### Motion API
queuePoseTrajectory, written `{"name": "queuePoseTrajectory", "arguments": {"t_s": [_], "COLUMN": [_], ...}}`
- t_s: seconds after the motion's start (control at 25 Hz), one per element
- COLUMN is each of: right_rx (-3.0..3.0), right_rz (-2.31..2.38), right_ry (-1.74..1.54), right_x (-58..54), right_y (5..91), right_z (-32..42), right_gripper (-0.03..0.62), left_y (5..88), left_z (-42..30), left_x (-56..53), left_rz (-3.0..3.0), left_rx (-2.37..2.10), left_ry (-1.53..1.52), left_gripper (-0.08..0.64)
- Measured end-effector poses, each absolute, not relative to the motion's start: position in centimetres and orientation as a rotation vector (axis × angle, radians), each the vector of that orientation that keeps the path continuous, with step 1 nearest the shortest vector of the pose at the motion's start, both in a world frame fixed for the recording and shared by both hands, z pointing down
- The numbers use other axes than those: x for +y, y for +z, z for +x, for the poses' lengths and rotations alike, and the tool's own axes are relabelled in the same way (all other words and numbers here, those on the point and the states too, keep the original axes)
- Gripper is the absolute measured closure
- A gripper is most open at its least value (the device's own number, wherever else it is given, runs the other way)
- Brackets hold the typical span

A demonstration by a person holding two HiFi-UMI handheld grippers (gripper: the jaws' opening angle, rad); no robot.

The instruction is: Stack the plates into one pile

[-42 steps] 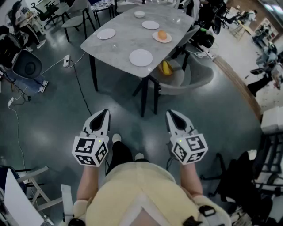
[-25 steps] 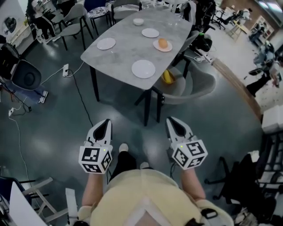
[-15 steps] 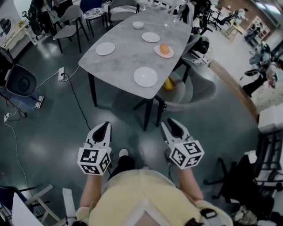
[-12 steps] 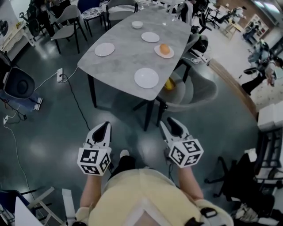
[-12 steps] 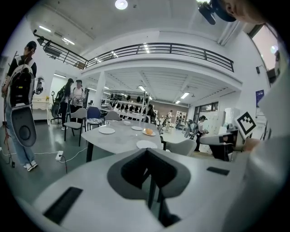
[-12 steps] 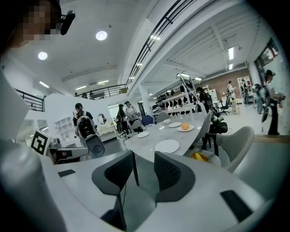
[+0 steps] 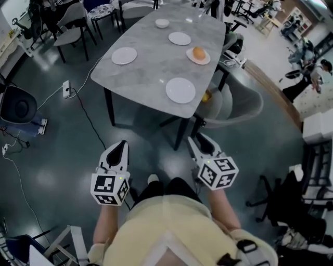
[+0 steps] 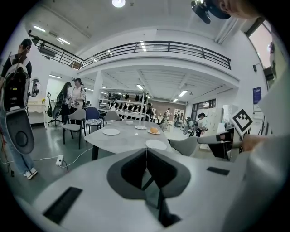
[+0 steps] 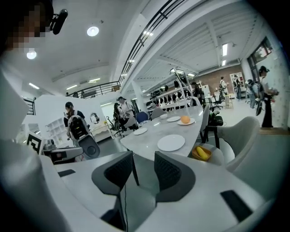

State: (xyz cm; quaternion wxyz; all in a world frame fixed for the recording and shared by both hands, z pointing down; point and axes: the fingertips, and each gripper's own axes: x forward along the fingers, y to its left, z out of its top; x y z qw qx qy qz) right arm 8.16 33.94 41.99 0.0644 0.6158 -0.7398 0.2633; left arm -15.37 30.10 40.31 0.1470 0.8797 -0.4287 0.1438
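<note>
1. A glossy, dark grey-green floor [image 7: 62, 140] fills the hall and catches pale reflections.
2. A long grey table [image 7: 151, 67] with a stone-look top stands on dark legs near the middle.
3. A grey shell chair [image 7: 237, 106] is tucked in at the table's right side. More grey chairs [image 7: 73, 21] stand off its far left corner.
4. A power strip [image 7: 66, 89] lies on the floor left of the table, with a black cable [image 7: 91, 115] trailing past it.
5. White walls rise to an upper gallery edged by a dark railing [image 8: 154, 45].
6. A round ceiling lamp [image 8: 118, 2] and strip lights brighten the room.
7. A reddish-brown wall [image 9: 225, 81] closes the far end.
</note>
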Motion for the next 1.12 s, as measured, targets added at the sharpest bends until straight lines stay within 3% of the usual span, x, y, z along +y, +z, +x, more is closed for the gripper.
{"name": "queuePoseTrajectory", "arguments": {"t_s": [0.44,1.12], "right_rx": [-2.139,-2.035], "right_rz": [1.964,1.864], "right_ry": [0.854,1.128], "right_x": [28.0,16.2], "right_y": [44.1,53.1], "right_z": [12.5,19.3], "right_gripper": [0.462,0.462], "left_y": [42.0,45.5], "left_z": [-13.6,-4.0], "left_x": [25.1,14.6], "left_rz": [2.520,2.474], "left_rx": [-1.216,-1.168], "left_ry": [0.441,0.506], "left_gripper": [0.555,0.557]}}
